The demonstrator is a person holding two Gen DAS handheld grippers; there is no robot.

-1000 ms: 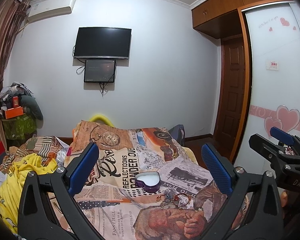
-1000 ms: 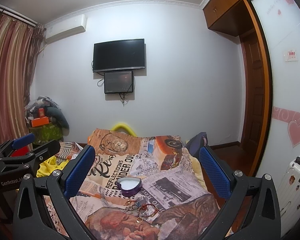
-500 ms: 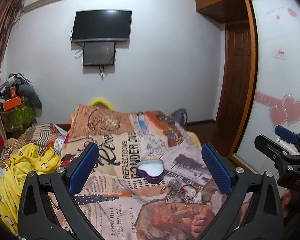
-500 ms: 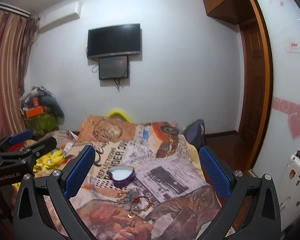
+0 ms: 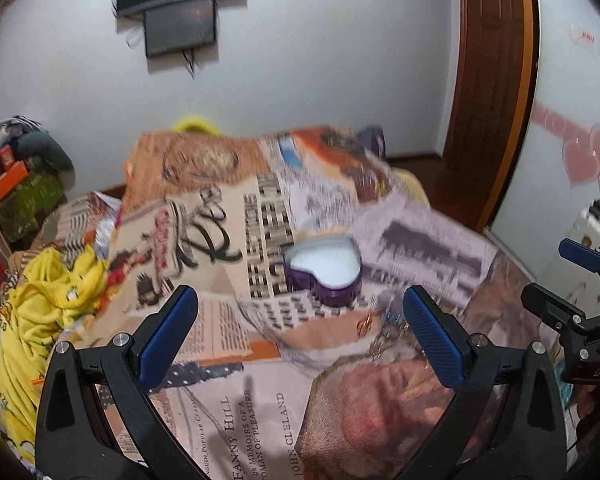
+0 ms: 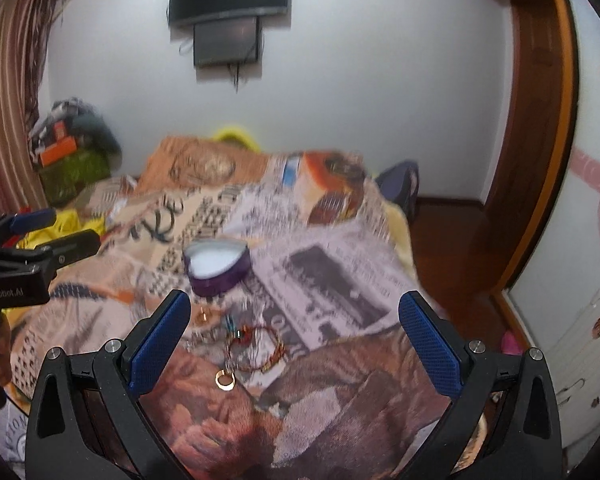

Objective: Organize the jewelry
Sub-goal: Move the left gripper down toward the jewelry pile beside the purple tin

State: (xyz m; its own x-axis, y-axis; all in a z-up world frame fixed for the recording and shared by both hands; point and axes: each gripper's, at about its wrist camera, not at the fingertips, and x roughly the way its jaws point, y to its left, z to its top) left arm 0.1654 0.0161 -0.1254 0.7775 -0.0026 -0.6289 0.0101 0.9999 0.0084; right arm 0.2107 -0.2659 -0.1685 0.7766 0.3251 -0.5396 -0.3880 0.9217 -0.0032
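A purple heart-shaped box (image 6: 217,270) is seen open and empty on a newspaper-print bedspread (image 6: 332,280); rings and a red bracelet (image 6: 256,346) lie loose just near of it, none yet sorted. Left gripper (image 5: 300,332) and right gripper (image 6: 294,330) are held spread wide, empty.

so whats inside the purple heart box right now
The purple heart-shaped box shows only a plain white interior; no jewelry visible in it. Its near wall hides a strip of the floor. The rings lie outside on the blanket.
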